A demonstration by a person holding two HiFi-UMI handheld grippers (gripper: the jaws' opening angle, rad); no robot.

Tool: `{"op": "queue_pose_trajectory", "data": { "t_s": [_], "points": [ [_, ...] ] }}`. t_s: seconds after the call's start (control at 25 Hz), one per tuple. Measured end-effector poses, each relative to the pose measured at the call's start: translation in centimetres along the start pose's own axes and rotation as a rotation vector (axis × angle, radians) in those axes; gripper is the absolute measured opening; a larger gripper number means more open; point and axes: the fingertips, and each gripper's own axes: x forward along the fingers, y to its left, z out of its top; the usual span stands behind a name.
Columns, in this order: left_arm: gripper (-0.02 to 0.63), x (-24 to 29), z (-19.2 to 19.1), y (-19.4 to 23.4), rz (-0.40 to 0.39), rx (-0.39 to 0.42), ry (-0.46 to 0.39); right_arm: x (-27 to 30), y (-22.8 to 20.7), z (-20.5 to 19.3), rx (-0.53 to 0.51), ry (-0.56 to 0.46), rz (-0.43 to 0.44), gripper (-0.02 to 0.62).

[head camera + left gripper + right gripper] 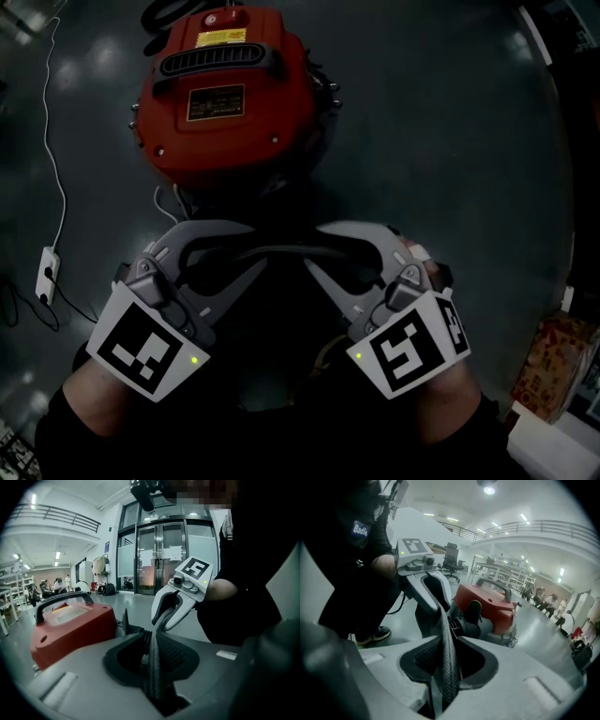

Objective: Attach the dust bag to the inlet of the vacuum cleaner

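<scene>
The red vacuum cleaner (225, 103) stands on the dark floor just beyond both grippers, its black handle on top. A dark textured band of the dust bag (281, 249) stretches between them. My left gripper (246, 258) is shut on the band's left end, which runs edge-on between its pads (155, 644). My right gripper (323, 253) is shut on the other end (447, 648). Each gripper view shows the opposite gripper at the band's far end, with the right gripper (176, 606) and the left gripper (426, 588). A black ribbed fitting (471, 616) sits behind the band, at the vacuum's (487, 602) side.
A white power strip (47, 267) with its cable lies on the floor at the left. A printed box (553, 366) stands at the right edge. Glass doors (159, 559) and seated people (47, 588) are far off in the hall.
</scene>
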Motion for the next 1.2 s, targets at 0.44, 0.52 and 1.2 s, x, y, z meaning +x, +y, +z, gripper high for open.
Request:
{"op": "queue_pose_trajectory", "data": {
  "t_s": [0.44,0.52,1.2],
  "points": [
    [0.048,0.0,-0.3,0.5,0.009,0.014,0.023,0.3,-1.4,0.3,0.072,-0.017,0.018,0.095],
    [0.051,0.2,-0.3,0.4,0.006,0.023,0.025,0.3,-1.3,0.0,0.08,-0.012,0.032,0.095],
    [0.078,-0.1,-0.9,0.9,0.025,0.123,0.05,0.8,-1.4,0.7,0.03,-0.038,-0.019,0.109]
  ]
}}
